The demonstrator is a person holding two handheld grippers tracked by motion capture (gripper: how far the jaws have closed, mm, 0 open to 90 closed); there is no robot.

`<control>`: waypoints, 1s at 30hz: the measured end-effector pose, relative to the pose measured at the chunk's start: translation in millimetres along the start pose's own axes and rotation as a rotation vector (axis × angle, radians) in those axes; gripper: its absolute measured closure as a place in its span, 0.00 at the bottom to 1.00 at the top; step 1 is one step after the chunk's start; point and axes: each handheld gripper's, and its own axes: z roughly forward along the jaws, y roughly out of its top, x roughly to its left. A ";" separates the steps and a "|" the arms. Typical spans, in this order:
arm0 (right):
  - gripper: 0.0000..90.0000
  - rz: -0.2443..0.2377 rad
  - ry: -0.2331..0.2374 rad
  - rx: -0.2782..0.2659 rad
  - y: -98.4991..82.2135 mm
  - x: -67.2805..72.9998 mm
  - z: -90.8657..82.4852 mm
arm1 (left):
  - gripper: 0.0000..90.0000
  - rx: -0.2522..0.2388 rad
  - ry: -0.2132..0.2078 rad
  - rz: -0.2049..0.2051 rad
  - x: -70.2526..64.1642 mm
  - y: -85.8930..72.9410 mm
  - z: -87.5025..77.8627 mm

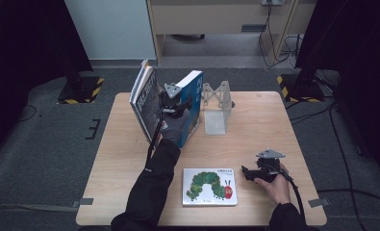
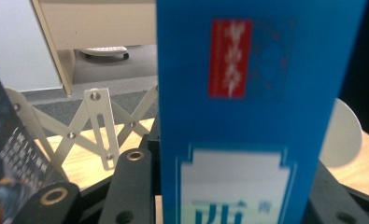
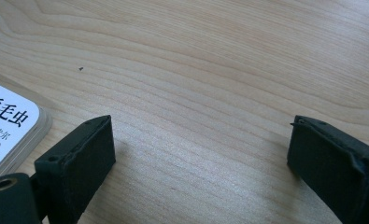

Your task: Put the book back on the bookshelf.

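Blue book (image 1: 193,103) stands upright near the far middle of the table (image 1: 125,159) in the high view, gripped by the left gripper (image 1: 174,102), whose hand reaches in between it and a dark book (image 1: 146,98) that leans to its left. Just to the right of the blue book stands a pale extending bookend (image 1: 216,107), apparently with nothing yet resting against it. A caterpillar picture book (image 1: 210,186) lies flat near the front edge, and the right gripper (image 1: 247,172) rests on the table just to its right, apart from it. Judged from this, the shelving is partway: two books are upright but unsettled, and one has yet to be raised.

Seen from the left gripper view, the blue book (image 2: 247,112) rises straight up between the two black jaws, which sit narrowed against its covers, so the tool holds it. Behind it the scissor-lattice of the bookend (image 2: 98,126) shows to the left, with its rounded end plate at the right. An edge of the dark book (image 2: 4,158) shows at the far left. The book looks close to the bookend but not yet parked against it.

Along the right gripper view, the jaws stand wide apart over bare wood with nothing between them. A corner of the caterpillar picture book (image 3: 9,135) lies at the left, untouched; picking it up appears to be left to do.
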 end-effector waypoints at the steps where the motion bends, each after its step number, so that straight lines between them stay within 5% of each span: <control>1: 0.09 0.000 0.000 0.000 0.0 0.0 0.0 | 0.67 0.002 -0.004 0.006 -0.5 -2.1 -3.1; 17: 0.09 -0.002 -0.002 -0.001 -0.1 0.1 0.0 | 0.67 -0.010 -0.027 0.039 -8.4 -39.0 -39.7; 30: 0.09 -0.001 -0.003 -0.002 -0.1 0.3 0.2 | 0.64 -0.064 -0.093 0.028 -1.6 -49.3 -39.5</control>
